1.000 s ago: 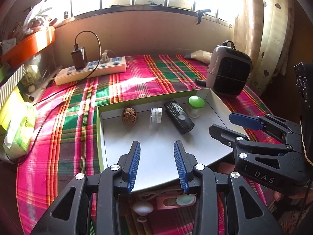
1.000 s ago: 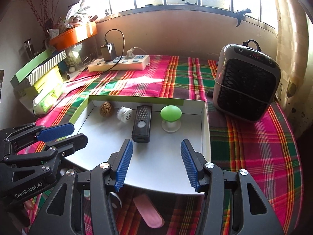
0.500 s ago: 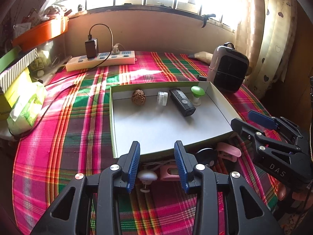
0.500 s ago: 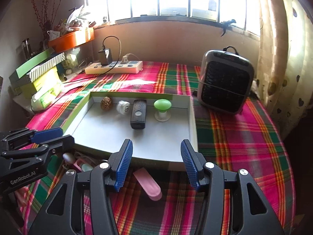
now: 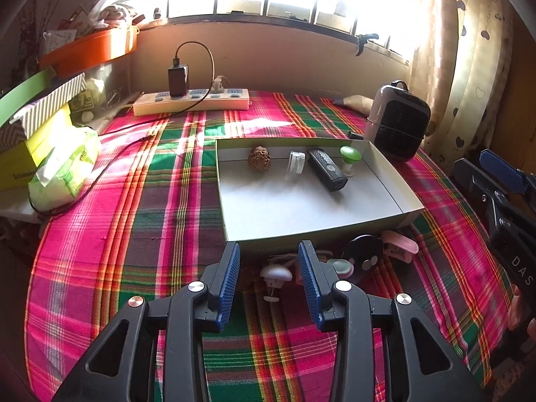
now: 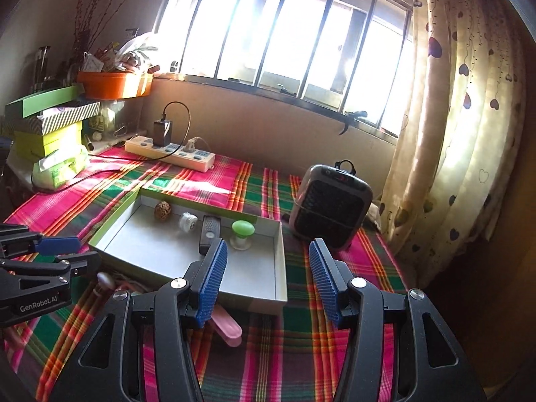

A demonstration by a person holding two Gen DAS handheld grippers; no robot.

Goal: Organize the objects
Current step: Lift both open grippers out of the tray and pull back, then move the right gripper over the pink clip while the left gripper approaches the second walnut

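Observation:
A shallow box (image 5: 410,206) (image 6: 280,268) with a green rim lies on the plaid cloth. Along its far wall sit a walnut (image 5: 258,157) (image 6: 162,210), a small white reel (image 5: 296,162) (image 6: 187,222), a black remote (image 5: 326,169) (image 6: 209,234) and a green mushroom-shaped item (image 5: 349,159) (image 6: 242,233). Loose in front of the box lie a white pin (image 5: 275,276), a black round fob (image 5: 363,256) and a pink clip (image 5: 400,246) (image 6: 226,326). My left gripper (image 5: 269,281) is open and empty above the pin. My right gripper (image 6: 268,279) is open and empty, above the box's near right corner.
A small heater (image 5: 398,122) (image 6: 331,206) stands right of the box. A power strip (image 5: 191,100) (image 6: 169,152) with a charger lies at the back. Boxes and a tissue pack (image 5: 63,171) crowd the left edge. Curtain (image 6: 452,134) hangs on the right.
Both grippers have pulled back and up from over the box; the loose items in front of it have come into view. Both stay open.

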